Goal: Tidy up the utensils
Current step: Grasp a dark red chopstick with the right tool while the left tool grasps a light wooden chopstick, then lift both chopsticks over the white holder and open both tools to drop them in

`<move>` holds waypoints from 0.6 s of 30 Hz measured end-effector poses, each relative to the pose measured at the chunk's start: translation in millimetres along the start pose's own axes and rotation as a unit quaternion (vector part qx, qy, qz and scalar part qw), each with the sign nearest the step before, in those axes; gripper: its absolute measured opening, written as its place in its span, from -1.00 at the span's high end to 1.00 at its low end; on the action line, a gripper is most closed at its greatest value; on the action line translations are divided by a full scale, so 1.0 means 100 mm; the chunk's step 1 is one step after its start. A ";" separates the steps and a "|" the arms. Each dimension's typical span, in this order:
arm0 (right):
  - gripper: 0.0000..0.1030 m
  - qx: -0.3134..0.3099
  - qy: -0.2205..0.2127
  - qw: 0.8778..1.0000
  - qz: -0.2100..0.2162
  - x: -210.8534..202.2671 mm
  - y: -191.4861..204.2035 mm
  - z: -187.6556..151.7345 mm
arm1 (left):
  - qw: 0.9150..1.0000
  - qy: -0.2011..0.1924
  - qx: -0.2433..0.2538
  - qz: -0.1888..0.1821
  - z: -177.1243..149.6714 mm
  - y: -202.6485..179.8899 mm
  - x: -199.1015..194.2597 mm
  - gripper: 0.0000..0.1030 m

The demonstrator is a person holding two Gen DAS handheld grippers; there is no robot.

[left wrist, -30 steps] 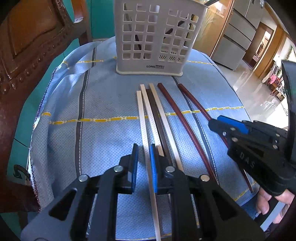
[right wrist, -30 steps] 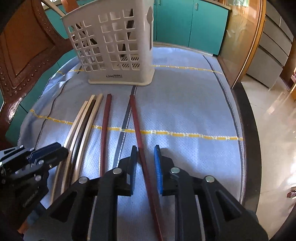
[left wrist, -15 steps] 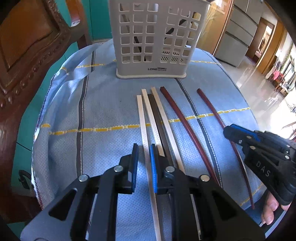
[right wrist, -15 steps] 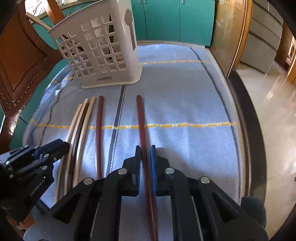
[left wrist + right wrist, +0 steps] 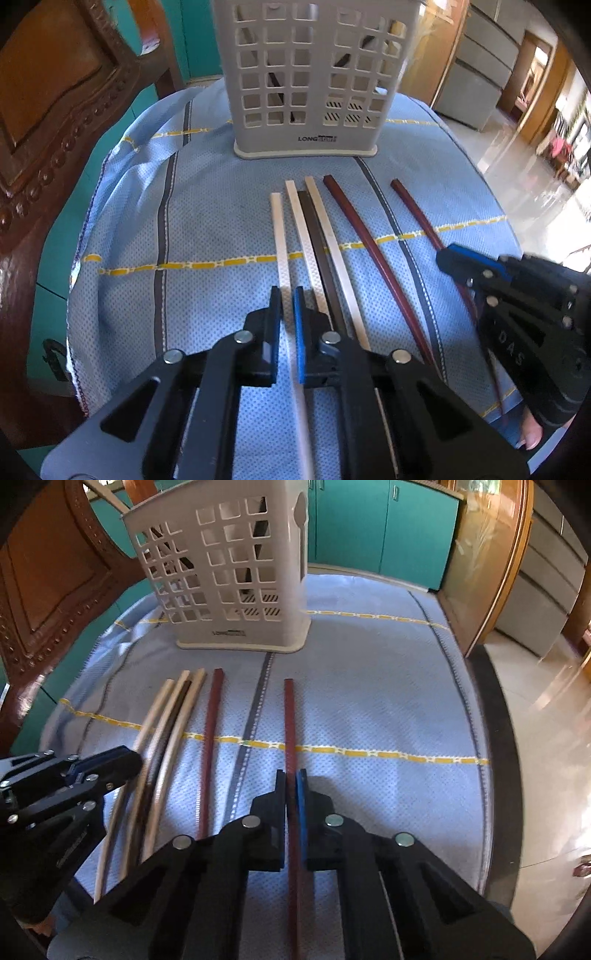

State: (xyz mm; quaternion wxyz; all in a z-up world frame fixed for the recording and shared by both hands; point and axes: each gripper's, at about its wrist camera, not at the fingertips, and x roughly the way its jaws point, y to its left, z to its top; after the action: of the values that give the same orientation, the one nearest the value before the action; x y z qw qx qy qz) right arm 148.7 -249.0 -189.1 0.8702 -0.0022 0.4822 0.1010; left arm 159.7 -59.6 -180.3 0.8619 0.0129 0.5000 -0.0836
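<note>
A white lattice utensil holder (image 5: 306, 74) (image 5: 229, 576) stands at the back of the blue cloth, with dark utensils inside. Several chopsticks lie side by side in front of it. My left gripper (image 5: 285, 295) (image 5: 136, 762) is closing its jaws on the leftmost white chopstick (image 5: 279, 236), and the pads press its sides. Two more pale sticks and a dark brown one (image 5: 314, 229) lie just right of it. A red chopstick (image 5: 354, 225) lies free. My right gripper (image 5: 291, 775) (image 5: 441, 254) closes on the other red chopstick (image 5: 289, 716), which lies apart at the right.
The blue cloth (image 5: 207, 221) with yellow and grey stripes covers the round table. A carved wooden chair (image 5: 55, 92) stands close on the left. The dark table edge (image 5: 495, 738) runs along the right, with teal cabinets (image 5: 369, 528) behind. A person's fingers (image 5: 530, 432) show under the right gripper.
Both pairs of jaws have narrowed onto their chopsticks. The right-hand red chopstick has shifted right, away from the other red one. The holder now sits lower in both views.
</note>
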 end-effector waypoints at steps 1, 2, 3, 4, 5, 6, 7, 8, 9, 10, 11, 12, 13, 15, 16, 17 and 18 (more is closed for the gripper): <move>0.88 0.003 -0.004 1.000 0.004 -0.02 -0.01 -0.01 | 1.000 0.000 -0.008 -0.005 0.00 0.03 -0.01 0.87; 0.88 0.004 -0.011 1.000 0.004 -0.07 -0.02 -0.01 | 1.000 -0.003 -0.013 -0.005 0.00 0.06 -0.02 0.87; 0.88 0.004 -0.021 1.000 0.005 -0.12 -0.02 -0.01 | 1.000 -0.011 -0.017 -0.004 0.00 0.10 -0.08 0.87; 0.88 0.003 -0.035 0.999 0.010 -0.21 -0.02 0.01 | 1.000 -0.017 -0.019 -0.005 0.01 0.12 -0.12 0.87; 0.88 0.002 -0.050 0.999 0.012 -0.31 -0.03 0.03 | 0.999 -0.024 -0.022 -0.006 0.01 0.15 -0.18 0.87; 0.88 -0.001 -0.064 0.998 0.014 -0.42 -0.03 0.05 | 0.999 -0.036 -0.023 -0.006 0.04 0.17 -0.28 0.87; 0.88 -0.001 -0.076 0.997 0.016 -0.52 -0.04 0.08 | 0.999 -0.044 -0.022 -0.006 0.05 0.18 -0.35 0.87; 0.88 -0.001 -0.088 0.996 0.019 -0.62 -0.05 0.10 | 0.998 -0.058 -0.021 -0.005 0.07 0.19 -0.46 0.87; 0.88 -0.001 -0.101 0.995 0.025 -0.74 -0.06 0.13 | 0.998 -0.067 -0.021 -0.006 0.09 0.19 -0.55 0.87; 0.88 -0.001 -0.115 0.993 0.032 -0.87 -0.07 0.16 | 0.996 -0.081 -0.021 -0.009 0.12 0.20 -0.68 0.87; 0.88 -0.002 -0.128 0.991 0.036 -1.00 -0.07 0.19 | 0.996 -0.092 -0.020 -0.012 0.14 0.21 -0.77 0.87; 0.88 -0.003 -0.143 0.989 0.038 -1.13 -0.08 0.22 | 0.994 -0.107 -0.018 -0.016 0.16 0.21 -0.91 0.87; 0.88 -0.004 -0.154 0.987 0.040 -1.23 -0.09 0.24 | 0.993 -0.117 -0.016 -0.018 0.18 0.21 -0.99 0.87; 0.88 -0.005 -0.175 0.984 0.044 -1.44 -0.10 0.30 | 0.990 -0.137 -0.014 -0.028 0.23 0.22 -1.20 0.87; 0.88 -0.003 -0.189 0.981 0.048 -1.58 -0.12 0.34 | 0.988 -0.148 -0.011 -0.036 0.26 0.22 -1.32 0.87; 0.88 -0.002 -0.197 0.979 0.052 -1.65 -0.14 0.37 | 0.986 -0.160 -0.008 -0.042 0.29 0.22 -1.44 0.87; 0.88 -0.001 -0.206 0.977 0.056 -1.74 -0.15 0.41 | 0.984 -0.171 -0.004 -0.047 0.35 0.22 -1.54 0.87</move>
State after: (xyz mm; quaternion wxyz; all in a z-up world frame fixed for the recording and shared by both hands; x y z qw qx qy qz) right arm 96.2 -289.4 -22.4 0.9437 0.0448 0.2922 0.1481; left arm 117.9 -21.1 -30.9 0.9298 -0.0283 0.3457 -0.1227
